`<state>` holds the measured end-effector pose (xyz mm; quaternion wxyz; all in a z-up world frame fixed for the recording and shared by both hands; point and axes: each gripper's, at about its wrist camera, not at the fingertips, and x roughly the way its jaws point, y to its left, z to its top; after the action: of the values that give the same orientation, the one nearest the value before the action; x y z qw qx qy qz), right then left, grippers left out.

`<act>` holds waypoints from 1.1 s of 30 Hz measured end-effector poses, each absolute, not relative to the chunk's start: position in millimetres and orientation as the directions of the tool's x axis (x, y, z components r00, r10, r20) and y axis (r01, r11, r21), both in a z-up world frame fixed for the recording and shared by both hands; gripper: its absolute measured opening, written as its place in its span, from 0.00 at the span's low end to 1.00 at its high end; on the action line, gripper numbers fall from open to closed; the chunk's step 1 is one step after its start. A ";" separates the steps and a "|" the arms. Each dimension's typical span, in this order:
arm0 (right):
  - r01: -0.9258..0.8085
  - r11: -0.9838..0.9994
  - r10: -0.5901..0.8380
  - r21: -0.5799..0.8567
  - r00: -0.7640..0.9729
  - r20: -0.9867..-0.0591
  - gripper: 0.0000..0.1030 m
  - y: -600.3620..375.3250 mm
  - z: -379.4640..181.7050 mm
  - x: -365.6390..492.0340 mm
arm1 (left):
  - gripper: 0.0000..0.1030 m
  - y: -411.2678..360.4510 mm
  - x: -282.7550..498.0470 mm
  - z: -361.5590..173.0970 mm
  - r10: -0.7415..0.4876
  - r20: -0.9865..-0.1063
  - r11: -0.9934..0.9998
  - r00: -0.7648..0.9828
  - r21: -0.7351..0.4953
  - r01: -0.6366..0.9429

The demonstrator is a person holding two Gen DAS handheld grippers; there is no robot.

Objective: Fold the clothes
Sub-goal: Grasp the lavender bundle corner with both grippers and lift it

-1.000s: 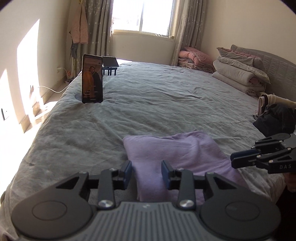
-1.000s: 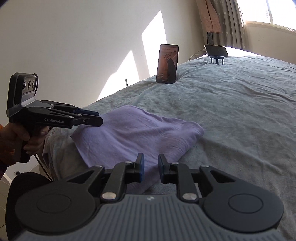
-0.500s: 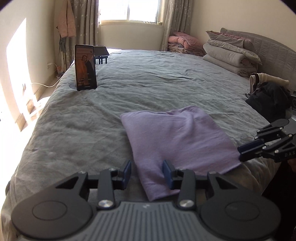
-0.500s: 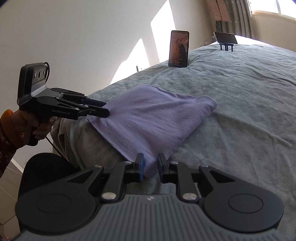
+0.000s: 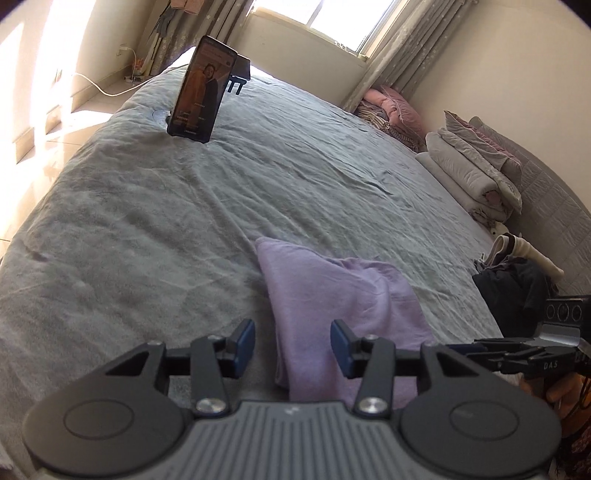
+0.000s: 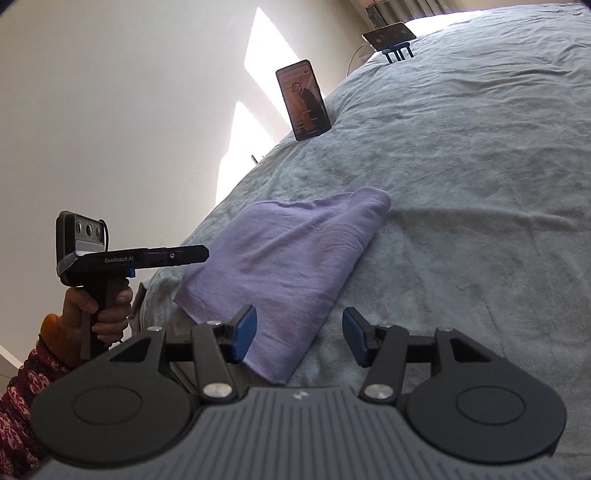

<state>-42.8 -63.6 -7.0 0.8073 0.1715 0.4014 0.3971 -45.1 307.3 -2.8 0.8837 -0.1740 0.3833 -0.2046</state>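
A folded lilac garment [image 5: 340, 295] lies flat near the front edge of the grey bed [image 5: 221, 221]. My left gripper [image 5: 292, 343] is open, its blue pads on either side of the garment's near left edge without touching it. In the right wrist view the same garment [image 6: 288, 251] stretches away from my right gripper [image 6: 300, 334], which is open over the near corner with nothing held. The left gripper [image 6: 195, 254] shows side-on at the garment's left edge, held by a hand. The right gripper [image 5: 480, 349] appears low at the right of the left wrist view.
A phone [image 5: 201, 92] stands upright on the bed's far left, and a second phone on a stand [image 6: 389, 35] sits behind it. Dark clothes [image 5: 517, 288] are piled at the right. Folded bedding [image 5: 472, 173] and pink pillows [image 5: 388, 107] lie against the headboard.
My right gripper's jaws, nearly closed at the garment's near corner before, now stand wide apart. The left jaws have also spread. Both grippers have dropped closer to the bed and tilted.
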 end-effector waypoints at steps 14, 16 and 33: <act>-0.316 0.540 0.812 0.780 0.439 -0.385 0.20 -53.9 -51.6 0.5 | 0.30 296.4 -16.9 -37.4 -0.591 -0.495 0.732 0.637 -0.661 0.166; -0.315 0.524 0.816 0.791 0.453 -0.359 0.17 -56.5 -54.0 -2.1 | 0.24 291.5 -17.0 -35.1 -0.583 -0.487 0.732 0.651 -0.662 0.160; -0.387 0.622 0.734 0.681 0.592 -0.333 0.17 -124.9 13.6 0.3 | 0.17 208.7 13.5 7.7 -0.581 -0.413 0.728 0.702 -0.648 0.221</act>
<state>0.3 -124.9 13.6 0.8465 0.2822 0.3072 0.3309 13.5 208.7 7.7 0.8760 -0.2888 0.3112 -0.2288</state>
